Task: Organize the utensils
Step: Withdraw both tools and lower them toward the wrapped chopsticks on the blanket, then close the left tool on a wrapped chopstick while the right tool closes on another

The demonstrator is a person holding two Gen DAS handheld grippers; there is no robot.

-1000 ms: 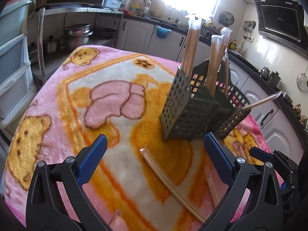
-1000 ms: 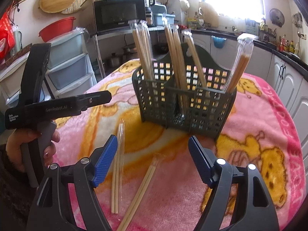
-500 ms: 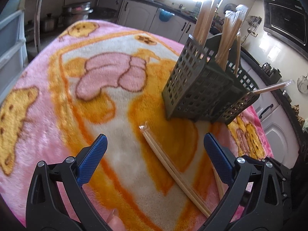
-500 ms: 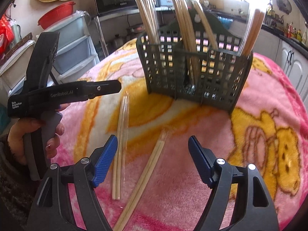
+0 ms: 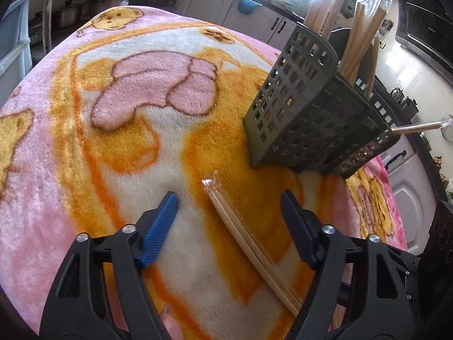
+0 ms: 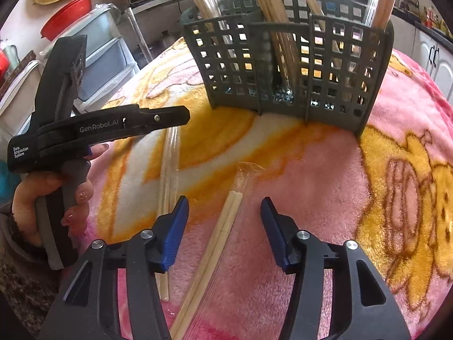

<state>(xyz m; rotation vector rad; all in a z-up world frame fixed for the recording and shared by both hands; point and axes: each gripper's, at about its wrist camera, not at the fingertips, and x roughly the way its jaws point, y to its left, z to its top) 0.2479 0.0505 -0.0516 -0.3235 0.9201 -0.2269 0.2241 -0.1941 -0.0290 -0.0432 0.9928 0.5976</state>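
Left tool (image 5: 229,201) frame hides the wrapped chopsticks' (image 5: 249,243) near end.

A dark grey slotted utensil basket (image 6: 286,65) stands upright on the pink and orange blanket, at about one o'clock in the left wrist view. Several wrapped pairs of wooden chopsticks (image 6: 276,14) stand leaning in its compartments. Two more pairs lie flat on the blanket before it, each in a clear sleeve: one pair (image 5: 249,240) runs from twelve toward five o'clock in the left view, the other (image 6: 218,240) lies just beside it, pointing toward the basket.
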